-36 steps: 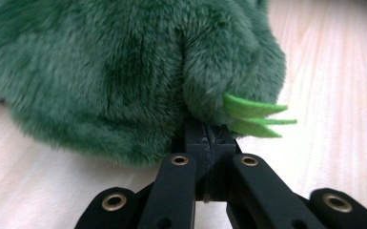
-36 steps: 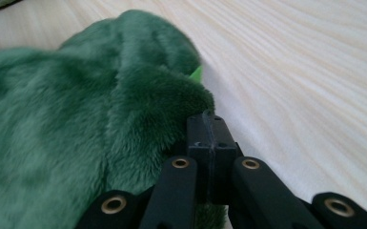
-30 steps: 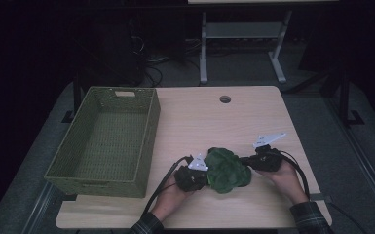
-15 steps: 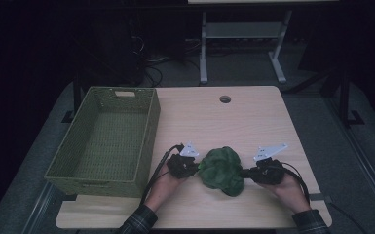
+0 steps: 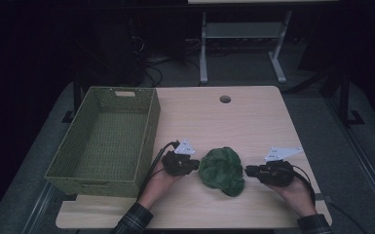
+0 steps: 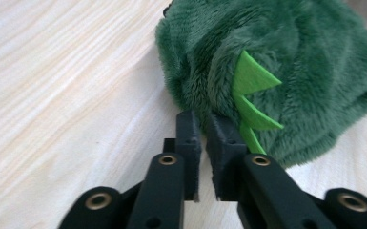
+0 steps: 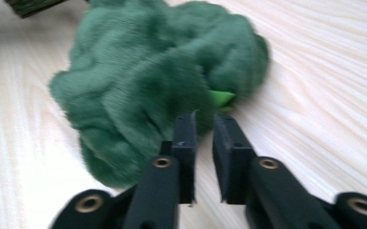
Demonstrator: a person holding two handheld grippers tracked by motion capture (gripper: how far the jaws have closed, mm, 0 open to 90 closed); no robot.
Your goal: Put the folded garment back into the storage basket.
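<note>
The green plush toy lies on the table near its front edge, between the left gripper and the right gripper, each with jaws just opened to a narrow gap, nothing between them, tips at the fur's edge.

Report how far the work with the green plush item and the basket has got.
Done: the green plush item lies bunched on the table, nothing in the woven basket. In hand: the left gripper and right gripper flank it; their jaws have just been opening a crack, with no fabric between them. Left: probably regrasping it and moving it to the basket.
</note>
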